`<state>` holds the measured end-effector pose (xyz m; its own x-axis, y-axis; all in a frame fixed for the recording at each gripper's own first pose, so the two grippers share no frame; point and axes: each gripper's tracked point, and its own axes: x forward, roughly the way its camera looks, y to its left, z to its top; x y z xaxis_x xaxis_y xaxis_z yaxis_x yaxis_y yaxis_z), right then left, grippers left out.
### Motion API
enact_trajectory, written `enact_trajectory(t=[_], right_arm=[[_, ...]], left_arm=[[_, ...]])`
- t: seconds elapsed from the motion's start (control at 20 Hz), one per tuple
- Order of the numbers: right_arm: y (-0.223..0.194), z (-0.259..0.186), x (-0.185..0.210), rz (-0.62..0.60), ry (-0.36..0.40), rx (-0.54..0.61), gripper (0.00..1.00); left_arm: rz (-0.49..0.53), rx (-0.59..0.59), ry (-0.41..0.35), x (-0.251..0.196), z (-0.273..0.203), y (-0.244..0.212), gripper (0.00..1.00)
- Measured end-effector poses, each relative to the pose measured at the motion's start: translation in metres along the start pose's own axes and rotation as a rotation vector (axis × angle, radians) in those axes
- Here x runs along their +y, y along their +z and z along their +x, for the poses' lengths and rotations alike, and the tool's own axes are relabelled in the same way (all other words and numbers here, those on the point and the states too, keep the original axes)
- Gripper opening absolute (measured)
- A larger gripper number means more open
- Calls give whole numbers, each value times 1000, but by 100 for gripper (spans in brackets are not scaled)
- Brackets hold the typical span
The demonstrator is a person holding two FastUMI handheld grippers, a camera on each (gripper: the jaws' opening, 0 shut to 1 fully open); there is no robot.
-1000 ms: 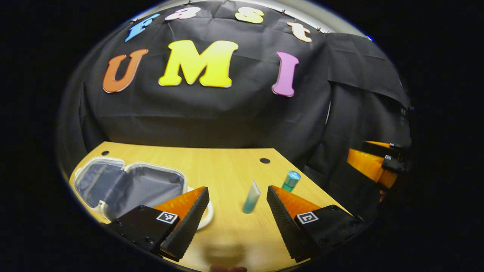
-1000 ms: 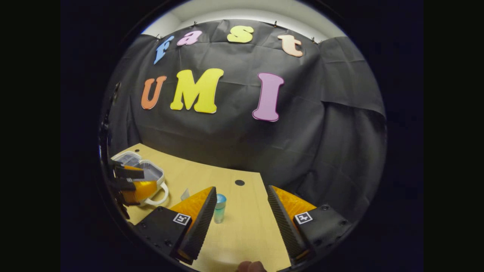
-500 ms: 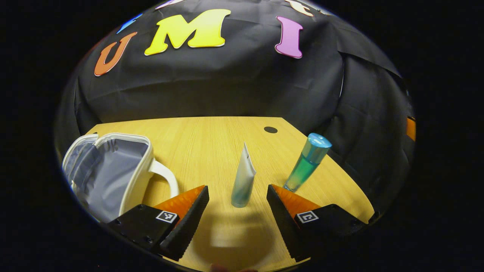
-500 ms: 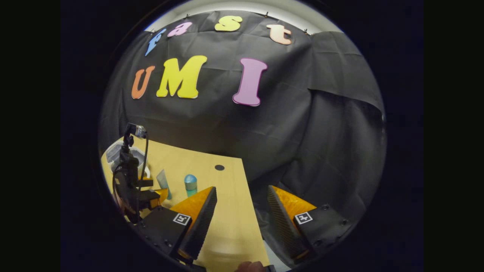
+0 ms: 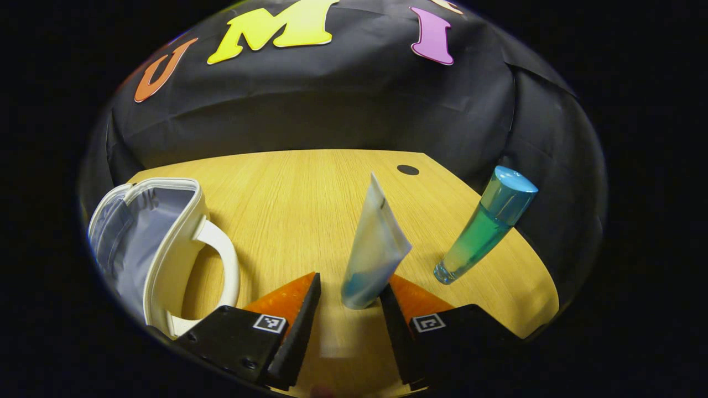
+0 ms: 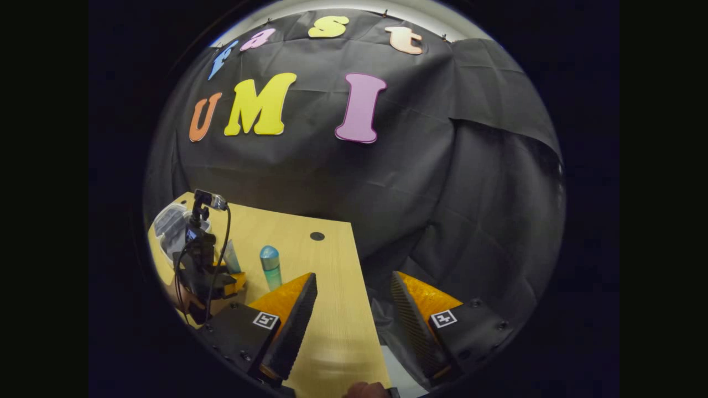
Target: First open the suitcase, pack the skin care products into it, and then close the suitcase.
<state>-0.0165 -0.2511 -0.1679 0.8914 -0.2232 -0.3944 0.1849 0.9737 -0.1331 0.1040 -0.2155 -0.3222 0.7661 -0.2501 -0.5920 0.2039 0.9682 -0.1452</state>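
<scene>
- Two skin care products stand on the table (image 5: 287, 193): a tube (image 5: 373, 243), cap down, and a bottle (image 5: 484, 226) to its right, well apart from it.
- Left gripper (image 5: 345, 309) straddles the tube's base; its fingers are partly closed, the right one at or near the tube, the left one with a visible gap. No firm grip yet, as I judge it.
- Risk: the tube leans, so a one-sided push could topple it before both fingers meet; a squeeze on the soft body could also let it slip.
- Suitcase (image 5: 149, 243) lies open at the left, lining exposed, handle toward the gripper.
- Left gripper is low, angled down toward the table.
- Right gripper (image 6: 354, 320) hovers wide open and empty at the table's right edge, clear of the bottle.
</scene>
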Motion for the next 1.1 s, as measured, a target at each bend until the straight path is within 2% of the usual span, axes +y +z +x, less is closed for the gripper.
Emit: enact_trajectory(t=[0.1, 0.15, 0.35, 0.4, 0.45, 0.65, 0.8, 1.1], right_arm=[[0, 4, 6, -1, 16, 0, 81], [-1, 5, 9, -3, 25, -1, 81], [-6, 13, 25, -7, 79, 7, 81], [-7, 16, 29, -13, 98, 7, 81], [-11, 20, 38, -14, 130, 17, 81], [-50, 48, 86, 18, 270, 100, 81], [-67, 70, 120, 6, 338, 115, 81], [-84, 118, 159, 55, 365, 157, 81]], left_arm=[[14, 2, 8, 1, 0, 1, 54], [24, 1, -2, 0, -1, 2, 43], [62, -26, -29, -2, -10, 14, 41], [70, -33, -36, -3, -17, 20, 48], [71, -38, -40, -3, -25, 26, 39], [3, -56, -44, 1, -71, 52, 40], [3, -95, 0, 19, -111, 71, 39], [-86, -103, 97, 65, -177, 77, 39]])
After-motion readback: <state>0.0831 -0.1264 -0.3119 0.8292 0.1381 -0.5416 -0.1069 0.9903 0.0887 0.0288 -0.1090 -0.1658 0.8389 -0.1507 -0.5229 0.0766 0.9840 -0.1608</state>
